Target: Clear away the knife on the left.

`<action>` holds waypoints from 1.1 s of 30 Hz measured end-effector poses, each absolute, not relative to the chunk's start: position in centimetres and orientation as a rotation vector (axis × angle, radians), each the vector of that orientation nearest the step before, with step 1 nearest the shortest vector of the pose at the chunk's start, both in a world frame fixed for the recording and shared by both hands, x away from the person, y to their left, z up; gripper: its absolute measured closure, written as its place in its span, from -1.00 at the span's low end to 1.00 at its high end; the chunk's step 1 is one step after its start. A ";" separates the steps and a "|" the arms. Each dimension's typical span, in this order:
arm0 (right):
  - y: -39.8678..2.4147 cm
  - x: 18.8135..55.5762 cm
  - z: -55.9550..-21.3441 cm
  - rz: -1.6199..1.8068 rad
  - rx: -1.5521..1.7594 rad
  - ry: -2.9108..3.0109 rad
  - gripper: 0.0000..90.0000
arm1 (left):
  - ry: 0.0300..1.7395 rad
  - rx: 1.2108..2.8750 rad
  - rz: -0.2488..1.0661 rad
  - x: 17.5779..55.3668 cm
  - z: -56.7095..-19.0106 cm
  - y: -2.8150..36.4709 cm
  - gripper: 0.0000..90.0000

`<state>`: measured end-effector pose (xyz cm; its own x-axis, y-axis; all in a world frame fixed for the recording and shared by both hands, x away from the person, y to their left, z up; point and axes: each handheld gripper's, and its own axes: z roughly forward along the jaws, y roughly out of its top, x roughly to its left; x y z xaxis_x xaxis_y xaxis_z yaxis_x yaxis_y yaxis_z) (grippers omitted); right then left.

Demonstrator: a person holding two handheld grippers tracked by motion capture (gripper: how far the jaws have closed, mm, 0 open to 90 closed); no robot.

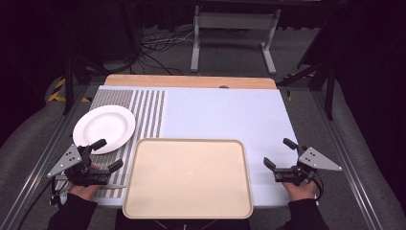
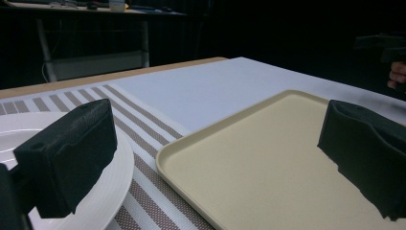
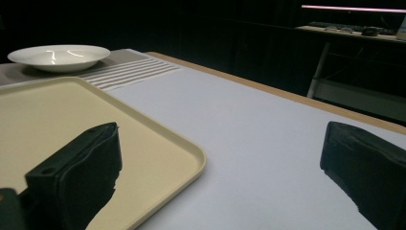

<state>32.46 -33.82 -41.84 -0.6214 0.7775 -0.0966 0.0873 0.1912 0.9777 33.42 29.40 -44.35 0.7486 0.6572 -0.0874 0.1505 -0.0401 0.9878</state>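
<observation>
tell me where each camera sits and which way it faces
High view: above the person's side, looking forward and down on tray, plate, both hands, left tool and right tool.
Left gripper view: rides the left tool, facing across the plate and tray; its jaws show wide apart.
Right gripper view: rides the right tool, facing across the tray corner toward the plate.
Both gripper views share tray and plate.

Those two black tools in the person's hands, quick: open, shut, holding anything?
Left tool: open, holding nothing, beside the round white plate.
Right tool: open, holding nothing.
</observation>
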 end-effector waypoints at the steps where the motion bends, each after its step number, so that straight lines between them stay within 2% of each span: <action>1: -33.9 32.4 -41.8 1.486 0.801 1.865 -0.96 | 0.672 1.585 0.464 33.4 -44.3 29.4 -1.00; 13: -34.0 32.4 -42.1 1.559 0.803 1.832 -1.00 | 0.638 1.640 0.490 33.5 -43.2 29.7 -1.00; 21: -34.1 32.3 -42.0 1.554 0.787 1.851 -0.98 | 0.630 1.666 0.399 33.8 -41.9 30.2 -0.98; 24: -34.1 32.4 -42.1 1.554 0.775 1.862 -0.99 | 0.624 1.703 0.396 34.0 -41.4 29.9 -0.98; 33: -34.3 32.6 -42.2 1.565 0.810 1.858 -0.99 | 0.624 1.948 0.351 35.5 -39.7 30.0 -0.94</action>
<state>32.58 -34.25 -42.24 -0.6521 0.7568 -0.0435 0.0858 0.1307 0.9877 35.50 29.98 -39.66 0.8232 0.5670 -0.0277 0.2709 -0.3494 0.8970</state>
